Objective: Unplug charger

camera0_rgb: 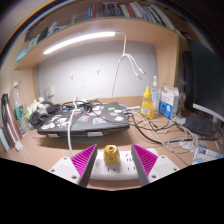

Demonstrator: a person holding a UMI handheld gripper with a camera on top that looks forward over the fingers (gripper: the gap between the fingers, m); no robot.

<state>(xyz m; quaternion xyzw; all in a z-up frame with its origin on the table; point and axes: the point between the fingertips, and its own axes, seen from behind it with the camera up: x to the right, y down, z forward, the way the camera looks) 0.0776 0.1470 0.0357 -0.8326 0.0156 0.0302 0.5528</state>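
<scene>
Between tongs (111, 160): yellow plug (110, 154), gaps either side, tongs wide. We close squarely on it, pull straight off worktop (40, 150).

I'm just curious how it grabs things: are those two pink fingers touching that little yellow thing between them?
Apart. The gripper view shows the yellow object standing between the fingers of the gripper, with a visible gap on each side.

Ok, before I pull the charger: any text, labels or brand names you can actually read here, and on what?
None can be read.
yellow bottle: label too small.
blue-and-white carton: print blurred.
books on the shelf: spines too small.
yellow piece between the open gripper fingers: no marking visible.
</scene>
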